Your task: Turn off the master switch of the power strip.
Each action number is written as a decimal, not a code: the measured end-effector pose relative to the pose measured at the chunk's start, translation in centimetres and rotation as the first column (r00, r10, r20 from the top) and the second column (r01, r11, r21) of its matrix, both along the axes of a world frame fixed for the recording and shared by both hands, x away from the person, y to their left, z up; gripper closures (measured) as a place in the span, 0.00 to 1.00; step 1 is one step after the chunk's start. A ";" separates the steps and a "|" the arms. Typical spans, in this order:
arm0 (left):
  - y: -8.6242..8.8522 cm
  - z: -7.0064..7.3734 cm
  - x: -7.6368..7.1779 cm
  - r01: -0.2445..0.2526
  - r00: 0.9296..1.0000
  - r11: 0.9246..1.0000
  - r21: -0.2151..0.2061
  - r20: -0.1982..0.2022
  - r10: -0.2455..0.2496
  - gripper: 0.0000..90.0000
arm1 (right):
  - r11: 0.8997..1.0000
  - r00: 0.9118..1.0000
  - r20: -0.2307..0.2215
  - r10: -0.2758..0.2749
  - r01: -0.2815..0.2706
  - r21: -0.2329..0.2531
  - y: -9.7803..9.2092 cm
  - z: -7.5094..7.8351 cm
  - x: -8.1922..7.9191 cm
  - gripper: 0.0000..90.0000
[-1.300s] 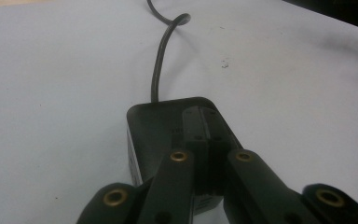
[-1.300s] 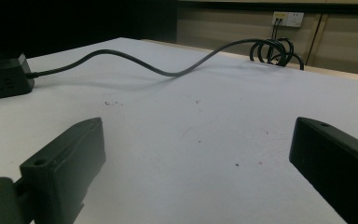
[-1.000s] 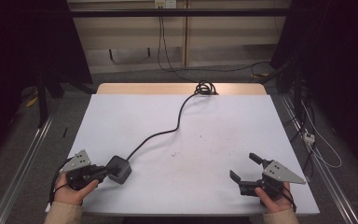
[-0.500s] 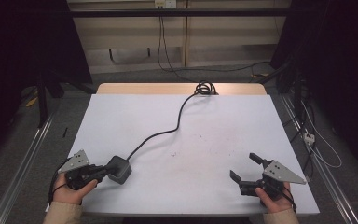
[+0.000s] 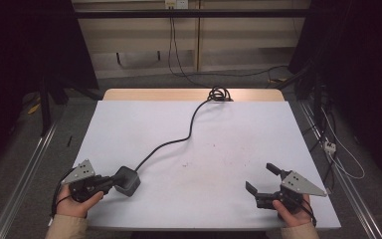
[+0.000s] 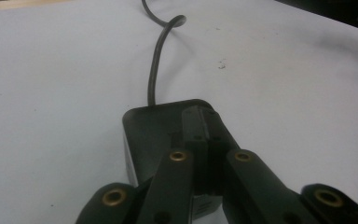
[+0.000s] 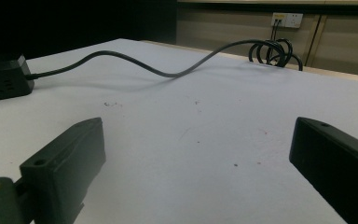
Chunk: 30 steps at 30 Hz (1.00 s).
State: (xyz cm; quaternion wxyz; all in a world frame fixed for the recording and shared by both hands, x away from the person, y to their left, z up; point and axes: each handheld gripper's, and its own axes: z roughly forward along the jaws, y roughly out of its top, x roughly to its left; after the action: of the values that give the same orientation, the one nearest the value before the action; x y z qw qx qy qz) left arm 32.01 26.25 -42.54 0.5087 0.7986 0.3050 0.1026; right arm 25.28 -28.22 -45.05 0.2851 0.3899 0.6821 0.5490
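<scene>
While the black power cube (image 5: 127, 179) sits at the near-left corner of the white table (image 5: 238, 129), nothing has really shifted over the last second: both hands are parked where they were, so I'd judge the move not yet begun. Left gripper (image 5: 110, 182) reaches the cube; its jaws look pressed together over the top (real grip or just resting, can't tell). Cable (image 5: 179, 141) runs far to a coil (image 5: 219, 93) at the table's far edge. Right gripper (image 5: 262, 180) is wide open, idle, near-right. The cube's underside is hidden.

Left claw (image 6: 208, 140) pressed together over black power cube (image 6: 154, 126), apparently touching it, cord (image 6: 154, 60) trailing across white table (image 6: 51, 84)
</scene>
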 end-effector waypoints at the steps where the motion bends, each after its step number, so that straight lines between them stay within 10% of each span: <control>1: 0.1 0.0 0.1 0.003 1.000 1.000 -0.003 0.000 -0.003 1.00 | 1.000 1.000 0.000 -0.001 0.001 0.000 0.0 0.0 0.0 0.03; 30: 0.2 0.2 -0.1 0.009 1.000 1.000 0.017 -0.008 -0.009 1.00 | 1.000 1.000 0.002 0.000 0.000 -0.001 0.1 0.0 0.0 0.03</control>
State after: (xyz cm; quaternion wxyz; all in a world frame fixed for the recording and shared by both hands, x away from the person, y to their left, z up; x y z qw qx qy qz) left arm 31.91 26.42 -42.38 0.5011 0.8047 0.3023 0.0998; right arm 25.26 -28.15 -45.04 0.2859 0.3895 0.6820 0.5490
